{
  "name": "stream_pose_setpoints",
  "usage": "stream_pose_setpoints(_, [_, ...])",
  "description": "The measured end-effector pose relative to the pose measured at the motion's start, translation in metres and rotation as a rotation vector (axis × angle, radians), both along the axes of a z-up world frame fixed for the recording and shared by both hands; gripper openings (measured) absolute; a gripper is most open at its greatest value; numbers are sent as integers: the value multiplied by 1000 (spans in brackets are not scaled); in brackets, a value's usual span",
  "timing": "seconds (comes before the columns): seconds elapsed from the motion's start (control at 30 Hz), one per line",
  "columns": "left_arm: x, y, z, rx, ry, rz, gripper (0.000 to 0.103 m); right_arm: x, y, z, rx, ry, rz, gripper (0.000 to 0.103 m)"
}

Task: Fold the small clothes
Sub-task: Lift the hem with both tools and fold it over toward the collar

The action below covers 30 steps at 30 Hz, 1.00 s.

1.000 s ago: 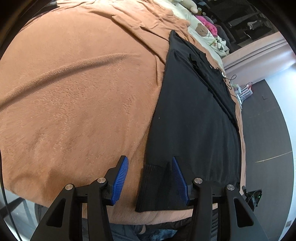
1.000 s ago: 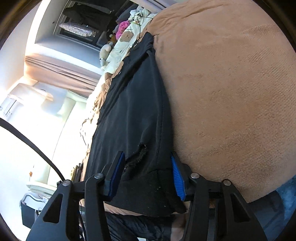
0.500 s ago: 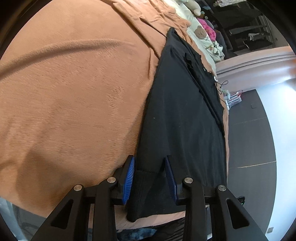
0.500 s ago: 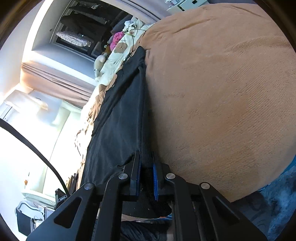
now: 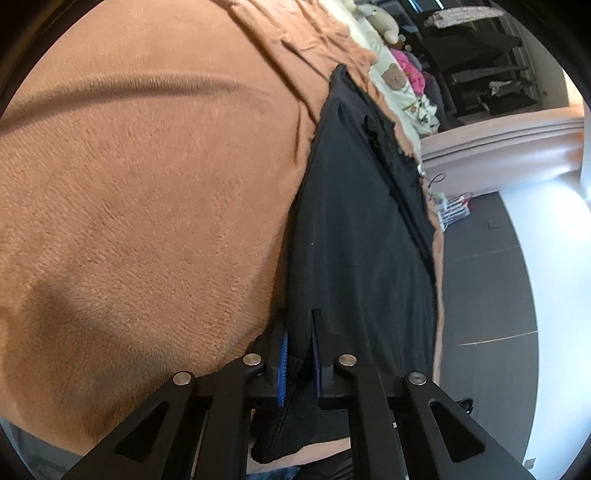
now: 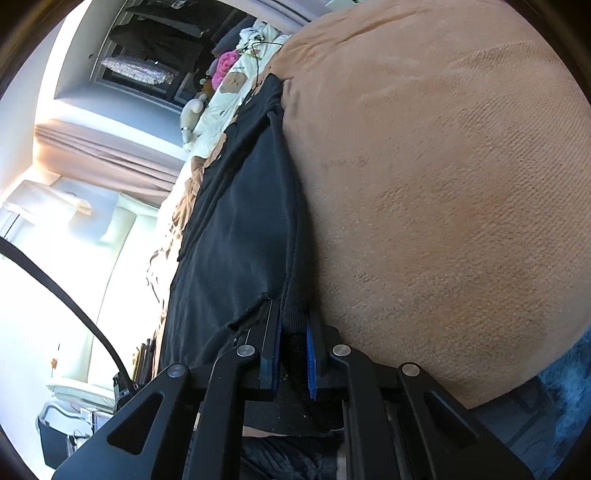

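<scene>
A black garment (image 5: 362, 240) lies flat and long on a tan fleece blanket (image 5: 147, 221), its ribbed hem at the near edge. In the left wrist view my left gripper (image 5: 299, 323) is closing its jaws on the hem's left corner, with the fabric pinched between the blue pads. The right wrist view shows the same garment (image 6: 240, 221) from its other side. There my right gripper (image 6: 291, 317) is shut on the hem's right corner, beside a frayed slit in the cloth.
The blanket (image 6: 443, 184) spreads wide on both sides of the garment. At the far end lie cream bear-print bedding (image 5: 397, 79), a pink item (image 6: 225, 64) and a plush toy (image 5: 382, 20). Dark floor (image 5: 487, 295) runs along the bed's side.
Both grippers went from open around the hem corners to closed on them, the right one first. Both cameras tipped slightly, and the hem fabric has bunched between the pads.
</scene>
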State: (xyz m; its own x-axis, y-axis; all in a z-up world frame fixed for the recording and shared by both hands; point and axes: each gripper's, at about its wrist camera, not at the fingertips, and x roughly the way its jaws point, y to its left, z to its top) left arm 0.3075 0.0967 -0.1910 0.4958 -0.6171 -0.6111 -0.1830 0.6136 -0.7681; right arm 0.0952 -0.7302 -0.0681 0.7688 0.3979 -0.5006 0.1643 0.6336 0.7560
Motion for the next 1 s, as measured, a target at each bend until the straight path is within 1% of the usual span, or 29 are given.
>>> stream_pose_setpoints(0.07, [-3, 3, 8, -13, -24, 11, 10, 0, 4, 7, -10, -10, -1, 8])
stream_pose_setpoints(0.13, [-6, 6, 18, -26, -52, 19, 9, -5, 7, 18, -9, -42, -3, 8])
stream_pose_setpoints(0.23, [-11, 8, 39, -35, -92, 20, 9, -13, 9, 34, 8, -76, -14, 7])
stream_pose_setpoints(0.4, [-18, 10, 72, -59, -149, 20, 8, -25, 21, 64, -1, -139, -11, 7])
stream_pose_setpoints(0.6, [-32, 18, 98, -107, -193, 46, 8, -44, 35, 96, -8, -205, -5, 7])
stream_pose_setpoints(0.7, [-49, 25, 110, -122, -185, 66, 8, -57, 38, 102, -7, -230, -10, 7])
stream_pose_setpoints(0.8, [-65, 30, 121, -152, -198, 85, 8, -74, 42, 112, -2, -256, -14, 7])
stream_pose_setpoints(0.9, [-80, 35, 133, -181, -203, 110, 8, -87, 42, 111, 6, -254, -13, 7])
stream_pose_setpoints(1.0, [-95, 36, 145, -204, -221, 120, 8, -100, 44, 110, 35, -251, -14, 7])
